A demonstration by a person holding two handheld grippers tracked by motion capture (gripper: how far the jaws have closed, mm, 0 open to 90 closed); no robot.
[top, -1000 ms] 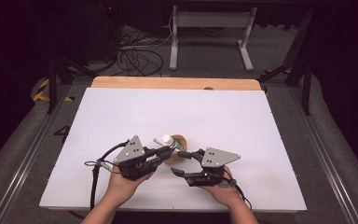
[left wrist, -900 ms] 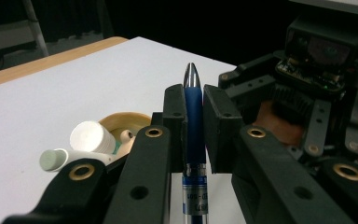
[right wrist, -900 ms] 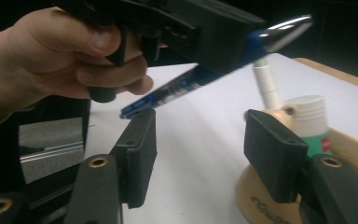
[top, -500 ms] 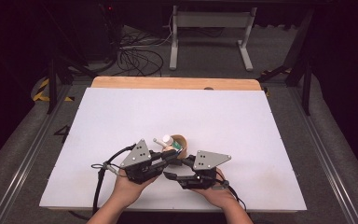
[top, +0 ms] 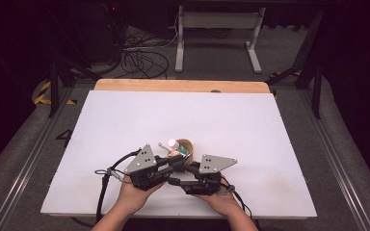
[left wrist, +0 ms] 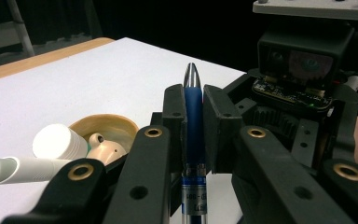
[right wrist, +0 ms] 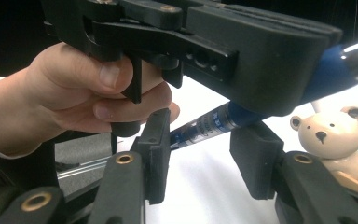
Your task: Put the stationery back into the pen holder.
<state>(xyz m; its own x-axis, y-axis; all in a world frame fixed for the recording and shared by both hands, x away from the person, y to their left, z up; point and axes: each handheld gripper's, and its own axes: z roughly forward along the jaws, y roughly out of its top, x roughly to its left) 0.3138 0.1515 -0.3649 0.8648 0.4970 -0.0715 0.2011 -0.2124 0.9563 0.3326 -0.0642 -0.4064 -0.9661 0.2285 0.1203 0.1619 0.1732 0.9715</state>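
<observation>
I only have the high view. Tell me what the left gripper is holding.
Observer: The left gripper is shut on a blue pen, its silver tip poking past the jaws.
Operator: Report the right gripper.
Observer: The right gripper straddles the pen's printed end. Its jaws have just been closing, with a gap at one pad.
Operator: Name what's in the cup.
Observer: A small bear sits in the cup.

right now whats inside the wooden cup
The wooden cup holds a white marker, a white-capped tube and a small bear figure, all sticking out above the rim. Its bottom is covered by them, so anything lower is hidden.
</observation>
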